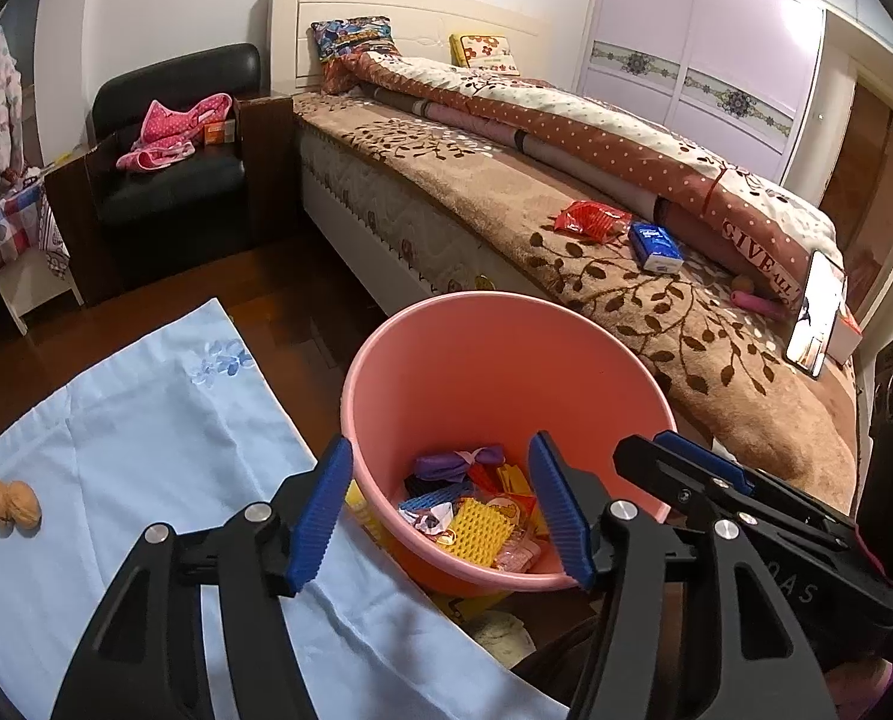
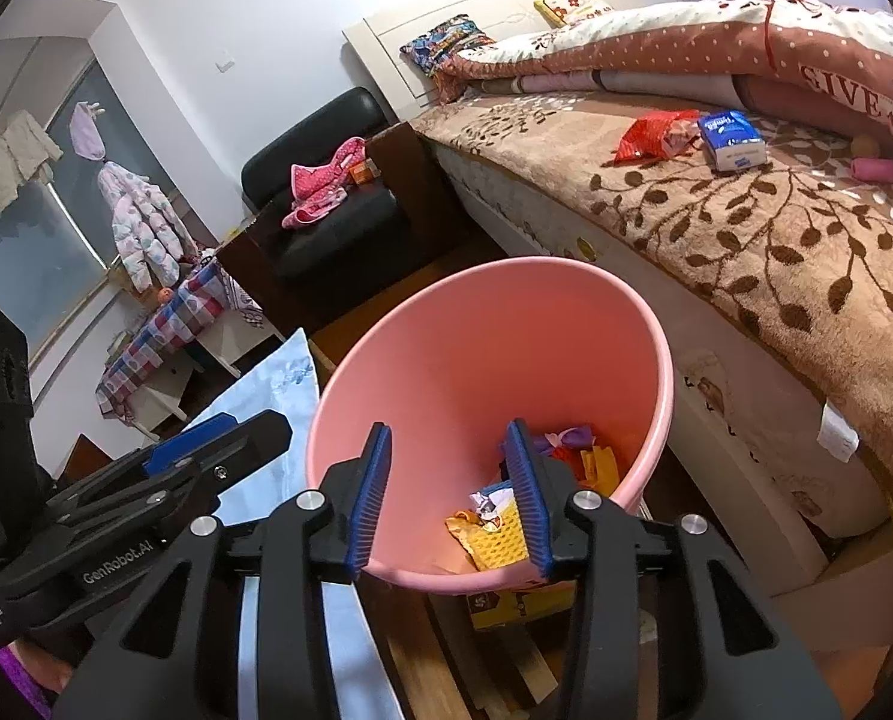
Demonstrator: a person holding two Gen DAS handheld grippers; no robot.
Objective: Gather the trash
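Now both my claws hang over the pink bin (image 1: 506,360), jaws apart and empty: my left claw (image 1: 440,516) wide, my right claw (image 2: 452,498) narrower. Wrappers (image 1: 476,522) lie in the bin's bottom. Farther off, a red wrapper (image 1: 593,221) and tissue pack (image 1: 656,246) sit on the bed (image 1: 506,192).

bin: pink plastic bucket (image 1: 506,360), upright on floor, just ahead of both tools
contents: crumpled wrappers (image 1: 476,510), yellow mesh, purple scrap, heaped at bottom, below the fingertips
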